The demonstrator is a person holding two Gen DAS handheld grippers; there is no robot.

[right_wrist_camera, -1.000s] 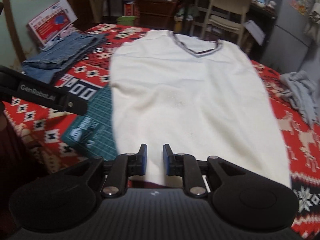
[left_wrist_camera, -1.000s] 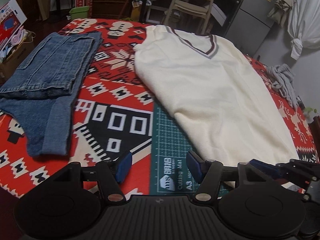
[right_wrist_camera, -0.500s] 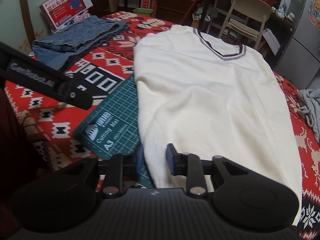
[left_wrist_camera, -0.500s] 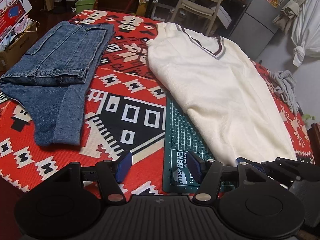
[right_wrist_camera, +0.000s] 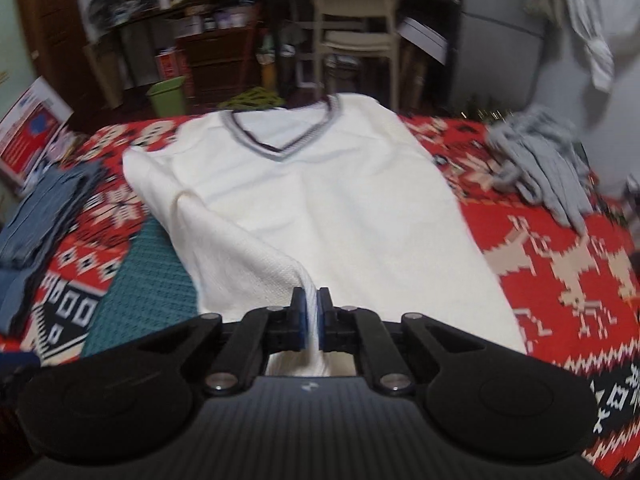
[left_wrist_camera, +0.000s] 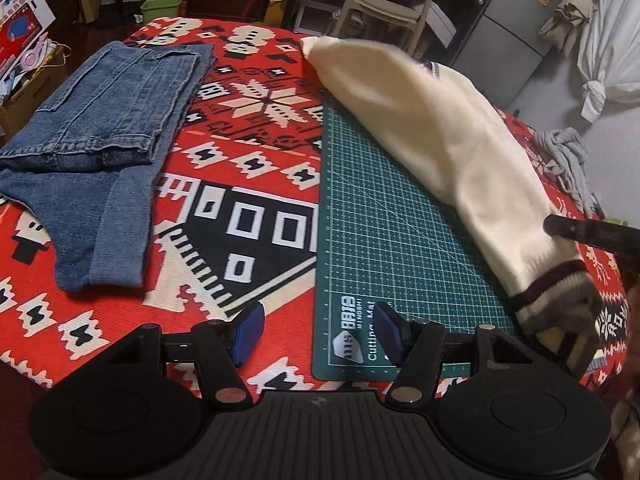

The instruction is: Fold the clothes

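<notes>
While the left gripper [left_wrist_camera: 316,330] gapes empty, the right gripper [right_wrist_camera: 311,316] pinches the cream sweater [right_wrist_camera: 340,208].

patterned table cover [left_wrist_camera: 248,160], jeans [left_wrist_camera: 100,128], cutting mat [left_wrist_camera: 384,248], possibly gloves [right_wrist_camera: 540,168]

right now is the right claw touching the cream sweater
Touching. The right wrist view shows the right claw shut on a pinched fold of the cream sweater, with the fabric sandwiched between its blue pads and lifted.

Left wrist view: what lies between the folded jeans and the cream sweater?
In the left wrist view, red patterned tablecloth and then the green cutting mat lie between the folded jeans and the cream sweater; nothing else rests there.
</notes>
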